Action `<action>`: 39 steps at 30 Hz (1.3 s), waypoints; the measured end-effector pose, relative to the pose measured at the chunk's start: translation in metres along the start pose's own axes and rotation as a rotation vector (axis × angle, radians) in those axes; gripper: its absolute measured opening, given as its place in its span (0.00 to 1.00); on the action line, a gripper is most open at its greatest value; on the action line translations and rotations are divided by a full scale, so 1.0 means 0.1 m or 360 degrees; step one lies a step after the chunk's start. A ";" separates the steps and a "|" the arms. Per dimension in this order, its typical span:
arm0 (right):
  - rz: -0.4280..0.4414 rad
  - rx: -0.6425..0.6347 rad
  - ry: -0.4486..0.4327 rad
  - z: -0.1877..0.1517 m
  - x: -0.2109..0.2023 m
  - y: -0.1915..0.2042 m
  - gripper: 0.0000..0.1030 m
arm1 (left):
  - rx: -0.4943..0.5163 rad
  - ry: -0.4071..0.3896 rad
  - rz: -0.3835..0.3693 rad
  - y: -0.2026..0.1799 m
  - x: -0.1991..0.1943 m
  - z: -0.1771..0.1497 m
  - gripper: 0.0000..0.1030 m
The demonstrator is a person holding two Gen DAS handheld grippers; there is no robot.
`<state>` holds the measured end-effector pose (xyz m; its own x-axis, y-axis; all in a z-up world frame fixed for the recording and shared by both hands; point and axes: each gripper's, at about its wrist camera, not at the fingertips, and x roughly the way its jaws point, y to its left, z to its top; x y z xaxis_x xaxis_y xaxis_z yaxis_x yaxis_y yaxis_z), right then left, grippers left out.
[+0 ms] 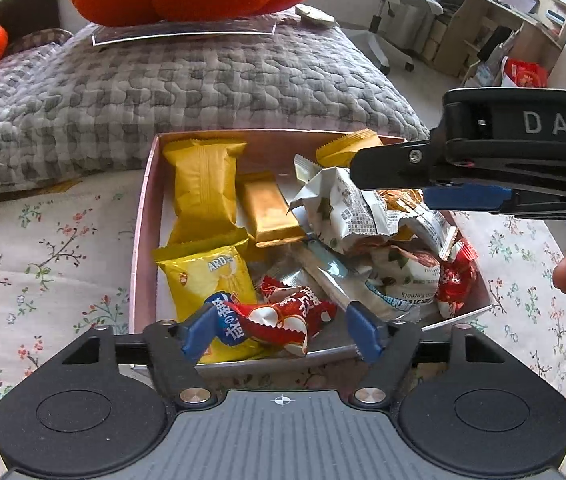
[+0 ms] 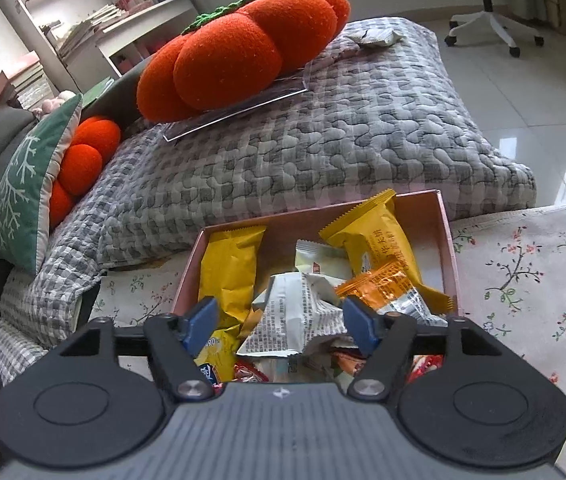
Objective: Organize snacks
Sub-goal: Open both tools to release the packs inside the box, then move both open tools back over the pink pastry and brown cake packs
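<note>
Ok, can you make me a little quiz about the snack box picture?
1. True or false: the left gripper is shut.
2. What colour is the wrapper between the left gripper's fingers: A red, B green, C black?
3. Fill in: the box sits on a ____ cloth.

Key:
1. False, it is open.
2. A.
3. Flowery.

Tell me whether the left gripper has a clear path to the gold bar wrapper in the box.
Probably yes. The left gripper is open over the near end of the pink box. The gold bar wrapper lies exposed on top, farther in. The right gripper hovers to its right, not across the path.
</note>
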<state>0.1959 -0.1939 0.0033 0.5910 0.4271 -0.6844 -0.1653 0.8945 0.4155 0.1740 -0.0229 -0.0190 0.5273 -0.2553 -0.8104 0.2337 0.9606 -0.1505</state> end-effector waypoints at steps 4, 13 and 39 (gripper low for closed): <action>-0.0001 0.0015 -0.0002 0.00 -0.06 -0.01 0.70 | 0.0004 -0.0009 -0.0016 -0.01 -0.08 -0.02 0.79; -0.0018 0.0000 -0.0006 -0.06 -0.27 0.00 0.83 | 0.0037 -0.0003 0.0014 -0.11 -0.26 -0.13 0.86; -0.0178 0.0022 0.0150 -0.81 -0.66 -0.26 0.96 | 0.0024 0.0136 0.0180 -0.22 -0.50 -0.75 0.97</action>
<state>0.0971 -0.2341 -0.0112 0.5280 0.3358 -0.7800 -0.0911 0.9356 0.3411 0.0815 -0.0229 -0.0179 0.4795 -0.1346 -0.8672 0.1895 0.9807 -0.0474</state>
